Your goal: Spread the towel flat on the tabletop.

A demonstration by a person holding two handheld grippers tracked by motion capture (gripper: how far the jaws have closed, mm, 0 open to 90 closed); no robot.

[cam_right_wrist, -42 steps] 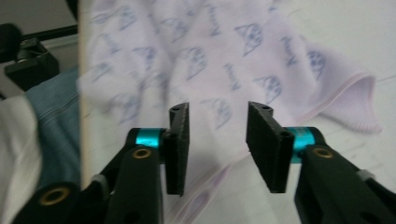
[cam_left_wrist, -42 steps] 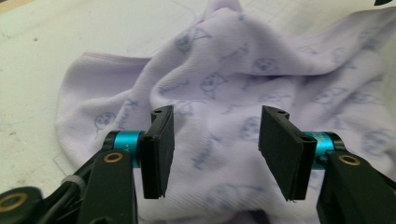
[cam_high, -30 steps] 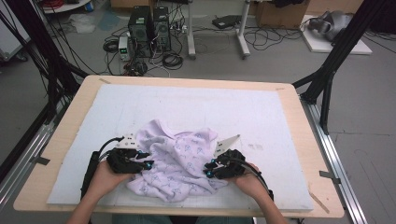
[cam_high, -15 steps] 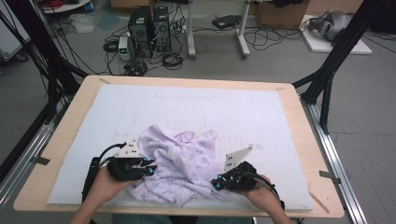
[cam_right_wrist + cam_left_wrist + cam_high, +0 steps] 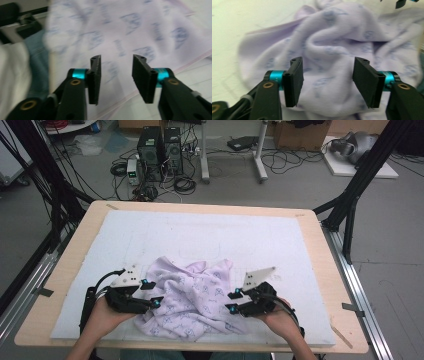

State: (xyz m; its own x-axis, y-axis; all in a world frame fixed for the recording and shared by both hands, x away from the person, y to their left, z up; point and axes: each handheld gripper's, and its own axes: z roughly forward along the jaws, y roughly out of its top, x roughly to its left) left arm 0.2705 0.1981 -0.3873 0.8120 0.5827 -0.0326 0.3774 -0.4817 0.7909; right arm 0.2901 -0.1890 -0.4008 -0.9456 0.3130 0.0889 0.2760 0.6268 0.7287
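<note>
Covering wooden table point(image 5: 320, 255): white mat point(image 5: 210, 240); computer towers point(image 5: 160, 147) behind.

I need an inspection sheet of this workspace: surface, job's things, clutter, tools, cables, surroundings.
Surface: wooden table covered by a white mat.
Job's things: crumpled pale lilac printed cloth garment at the mat's near edge.
Clutter: nothing seen.
Tools: left tool and right tool have just been opening; jaws apart, cloth not pinched.
Cables: black cable trails from the left tool.
Surroundings: black computer towers and loose wires on the floor.
</note>
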